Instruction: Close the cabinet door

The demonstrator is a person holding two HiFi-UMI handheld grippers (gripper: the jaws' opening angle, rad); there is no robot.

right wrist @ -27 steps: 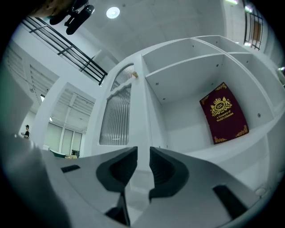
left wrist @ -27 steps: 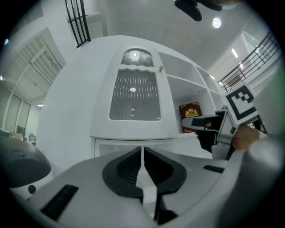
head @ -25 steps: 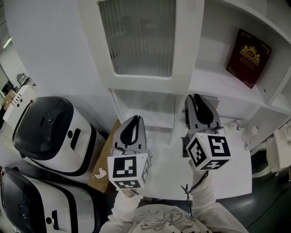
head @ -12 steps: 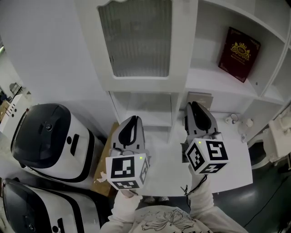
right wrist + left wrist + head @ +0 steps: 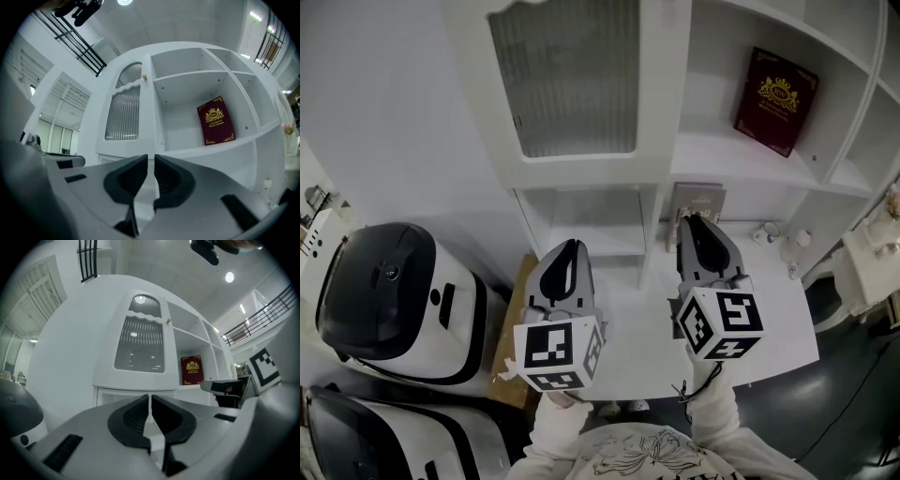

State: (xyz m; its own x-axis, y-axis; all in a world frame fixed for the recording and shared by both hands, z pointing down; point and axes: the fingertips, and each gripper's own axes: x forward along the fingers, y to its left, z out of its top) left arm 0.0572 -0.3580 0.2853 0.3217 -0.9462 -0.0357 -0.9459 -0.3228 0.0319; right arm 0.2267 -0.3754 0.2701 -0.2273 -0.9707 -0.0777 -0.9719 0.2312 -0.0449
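The white cabinet's door [image 5: 572, 84], with a ribbed glass pane, fills the upper left of the head view. It looks flush with the cabinet front, and I see no gap along its edge. A small knob [image 5: 144, 77] sits near its top right corner. My left gripper [image 5: 570, 247] is shut and holds nothing, pointing at the low open shelf under the door. My right gripper [image 5: 690, 223] is also shut and empty, below the open shelves, about a hand's width from the cabinet. In both gripper views the door [image 5: 140, 345] stands ahead and above the closed jaws.
A dark red book [image 5: 773, 101] leans in the open shelf right of the door. A small framed card [image 5: 698, 199] and small bottles [image 5: 794, 246] stand on the white counter [image 5: 769, 328]. Two black-and-white machines [image 5: 389, 291] and a cardboard box [image 5: 514, 361] are at the left.
The head view has shifted, so the cabinet and book sit further left and higher in frame. Both grippers stay shut and side by side, barely moved.
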